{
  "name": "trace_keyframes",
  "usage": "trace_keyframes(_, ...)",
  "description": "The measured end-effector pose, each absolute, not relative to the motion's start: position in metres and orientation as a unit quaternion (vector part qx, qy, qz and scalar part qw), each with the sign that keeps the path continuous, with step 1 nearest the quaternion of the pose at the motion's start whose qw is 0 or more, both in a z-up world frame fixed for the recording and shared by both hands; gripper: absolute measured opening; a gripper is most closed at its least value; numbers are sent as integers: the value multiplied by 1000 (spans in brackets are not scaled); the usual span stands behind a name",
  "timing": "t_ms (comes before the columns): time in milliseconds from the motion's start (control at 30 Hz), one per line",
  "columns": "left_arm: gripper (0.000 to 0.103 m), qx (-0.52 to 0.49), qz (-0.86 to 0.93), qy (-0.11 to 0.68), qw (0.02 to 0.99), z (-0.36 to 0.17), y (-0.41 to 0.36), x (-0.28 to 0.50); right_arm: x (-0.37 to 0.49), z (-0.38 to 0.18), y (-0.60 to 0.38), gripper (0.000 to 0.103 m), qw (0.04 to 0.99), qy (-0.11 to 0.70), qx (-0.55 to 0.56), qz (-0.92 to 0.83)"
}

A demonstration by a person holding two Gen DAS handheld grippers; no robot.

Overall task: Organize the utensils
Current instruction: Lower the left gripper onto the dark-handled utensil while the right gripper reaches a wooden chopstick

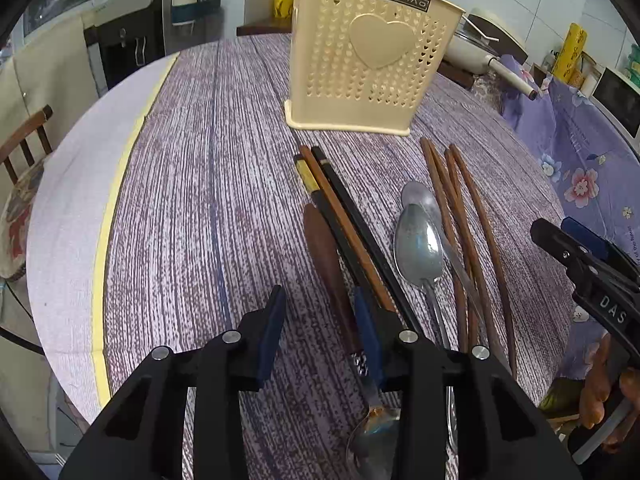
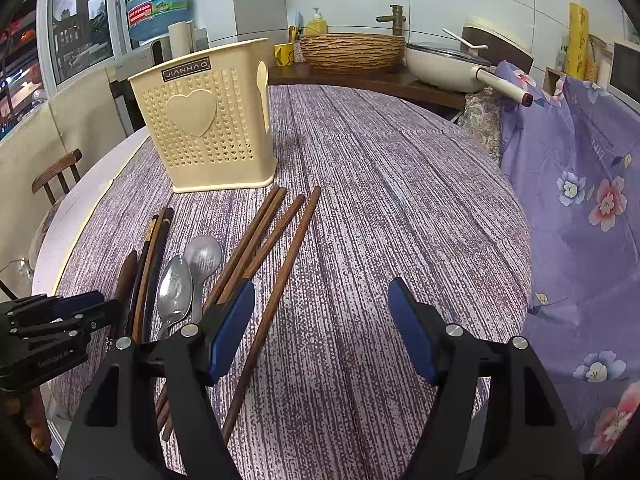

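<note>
A cream perforated utensil holder (image 1: 362,64) with a heart stands upright on the table; it also shows in the right wrist view (image 2: 210,120). In front of it lie dark chopsticks (image 1: 344,224), a wooden-handled spoon (image 1: 328,268), two metal spoons (image 1: 418,244) and several brown chopsticks (image 1: 464,232). My left gripper (image 1: 320,320) is open and empty, low over the table, its right finger beside the wooden-handled spoon. My right gripper (image 2: 320,320) is open and empty over the brown chopsticks (image 2: 272,248); one chopstick lies between its fingers. The metal spoons (image 2: 188,276) lie to its left.
The table has a purple striped cloth (image 2: 380,200). A floral purple cloth (image 2: 580,184) hangs at the right. A pan (image 2: 444,64), wicker basket (image 2: 352,50) and yellow mug (image 2: 283,54) sit behind. A wooden chair (image 1: 24,140) stands left.
</note>
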State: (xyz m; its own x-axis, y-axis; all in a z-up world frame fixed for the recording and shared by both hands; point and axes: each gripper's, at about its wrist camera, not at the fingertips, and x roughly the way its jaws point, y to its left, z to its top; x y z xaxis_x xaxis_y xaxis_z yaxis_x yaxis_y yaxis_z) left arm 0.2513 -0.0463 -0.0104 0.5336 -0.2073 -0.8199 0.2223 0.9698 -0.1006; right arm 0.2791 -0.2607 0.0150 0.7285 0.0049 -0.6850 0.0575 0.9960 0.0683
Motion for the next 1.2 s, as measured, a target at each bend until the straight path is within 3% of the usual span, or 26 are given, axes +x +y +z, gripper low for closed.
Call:
trace_keyframes(200,19,24,-104,475,874,-11,-51,263,287,14,-262,70,924,380,42,-19)
trace_keyframes(433,16,15,-100,483,870,-10,-48,280,308,8,-261,67,913,405,50,-24)
trace_keyframes(800,16,15,-96,491,866,-9,-51,293,372,-11,-249,42,889,453,45,-47)
trace_keyframes(1033,16,17,-91,494,865,-9,-53,302,394,-14,-248,34,882,464,55,-58)
trace_keyframes(1200,16,16,-88,498,862,-9,-55,308,404,-12,-244,21,879,470,53,-56)
